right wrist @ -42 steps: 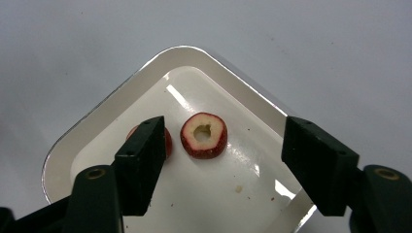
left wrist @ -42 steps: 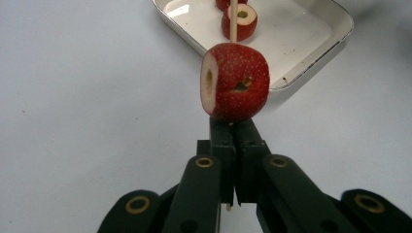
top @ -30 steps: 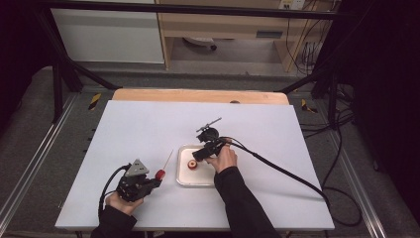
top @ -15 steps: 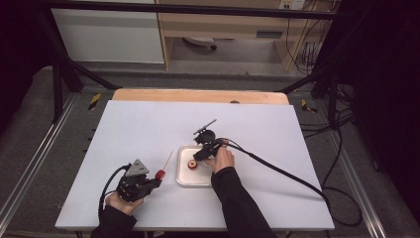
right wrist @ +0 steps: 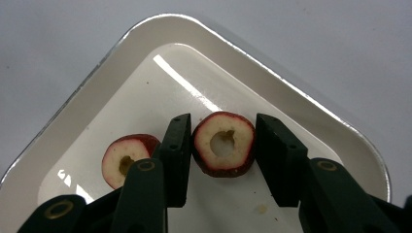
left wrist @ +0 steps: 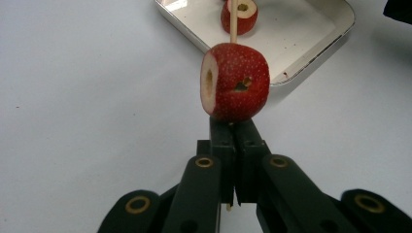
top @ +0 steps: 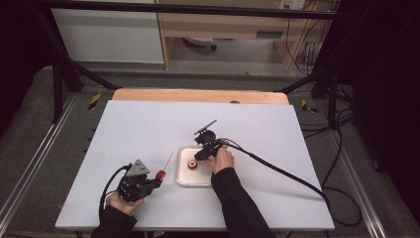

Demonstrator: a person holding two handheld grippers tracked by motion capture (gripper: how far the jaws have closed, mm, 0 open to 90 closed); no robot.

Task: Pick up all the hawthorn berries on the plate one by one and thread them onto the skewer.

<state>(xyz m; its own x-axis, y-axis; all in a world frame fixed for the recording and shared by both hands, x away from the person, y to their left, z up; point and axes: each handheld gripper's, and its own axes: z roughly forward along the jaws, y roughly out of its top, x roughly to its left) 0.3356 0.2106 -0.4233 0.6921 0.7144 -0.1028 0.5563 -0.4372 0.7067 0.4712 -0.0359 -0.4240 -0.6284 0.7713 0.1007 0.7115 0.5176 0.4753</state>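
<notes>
We are seeing two cored red fruit pieces lying in the white tray (top: 184,179) near the worktop's front edge. The right gripper (right wrist: 222,150) is hanging over it, jaws parted around one fruit piece (right wrist: 224,143), not clearly touching; the other piece (right wrist: 125,160) is lying just beside. Nearer the front left corner, the left gripper (left wrist: 235,130) is clamping a wooden skewer (left wrist: 233,20) carrying a third fruit piece (left wrist: 235,81).

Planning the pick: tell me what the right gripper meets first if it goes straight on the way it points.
The cored fruit piece between its open jaws, then the white tray under it; depth is hard to judge.
</notes>
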